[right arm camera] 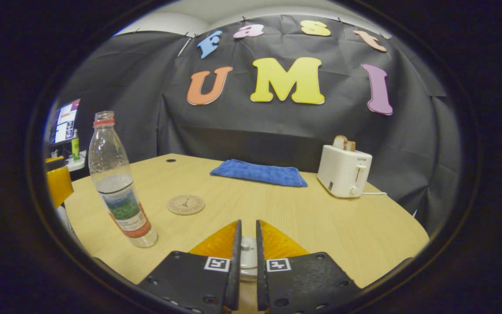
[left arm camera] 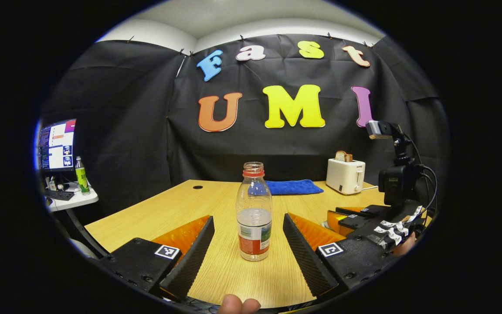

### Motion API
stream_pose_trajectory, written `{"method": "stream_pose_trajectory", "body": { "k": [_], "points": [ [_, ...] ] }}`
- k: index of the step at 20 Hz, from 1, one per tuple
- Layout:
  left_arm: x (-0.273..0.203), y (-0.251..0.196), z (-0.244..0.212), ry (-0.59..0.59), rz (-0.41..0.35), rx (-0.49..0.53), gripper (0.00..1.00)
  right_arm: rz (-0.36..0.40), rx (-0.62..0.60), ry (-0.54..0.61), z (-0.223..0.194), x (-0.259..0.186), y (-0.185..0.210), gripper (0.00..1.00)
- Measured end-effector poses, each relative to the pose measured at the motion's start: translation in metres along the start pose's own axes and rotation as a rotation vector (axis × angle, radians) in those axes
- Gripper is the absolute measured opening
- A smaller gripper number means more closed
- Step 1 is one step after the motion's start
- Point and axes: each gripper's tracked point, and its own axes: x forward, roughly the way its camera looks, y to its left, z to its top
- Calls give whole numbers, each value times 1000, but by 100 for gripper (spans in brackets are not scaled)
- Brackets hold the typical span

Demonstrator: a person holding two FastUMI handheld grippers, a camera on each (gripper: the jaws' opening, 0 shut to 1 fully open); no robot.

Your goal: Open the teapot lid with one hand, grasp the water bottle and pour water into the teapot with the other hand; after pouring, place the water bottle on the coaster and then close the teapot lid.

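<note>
The water bottle [left arm camera: 254, 212] stands upright on the pale wood-grain table [left arm camera: 155, 209] at lower centre of the left gripper view, a clear ribbed plastic cylinder with no cap, a red neck ring, a printed label around its lower half and water filling it to about the middle. The left gripper [left arm camera: 247, 244] has its two ridged, wedge-shaped fingers spread wide on either side of the bottle, neither touching it. At the right edge of that view the right gripper [left arm camera: 377, 222] shows, a blocky body with cables and a camera on top. In the right gripper view the right gripper [right arm camera: 246, 250] has its fingers drawn close together around a small rounded pale knob, apparently the teapot lid [right arm camera: 246, 255], at bottom centre; whether both fingers press on it I cannot tell. The bottle [right arm camera: 118, 183] stands at the left, and a flat round coaster [right arm camera: 185, 204] lies just right of it on the table. Farther back lie a quilted blue cloth [right arm camera: 259, 172] and a boxy white toaster [right arm camera: 344, 171] holding toast.
</note>
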Motion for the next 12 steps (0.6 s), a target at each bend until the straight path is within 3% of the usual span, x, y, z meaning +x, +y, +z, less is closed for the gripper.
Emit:
{"method": "stream_pose_trajectory", "body": {
  "k": [4,12],
  "points": [
    [4,0,-9,33,-16,-20,99,8,-30,8,0,0,1,1],
    [22,-4,-38,126,-72,-109,100,42,-43,-25,12,-3,7,0]
  ]
}}
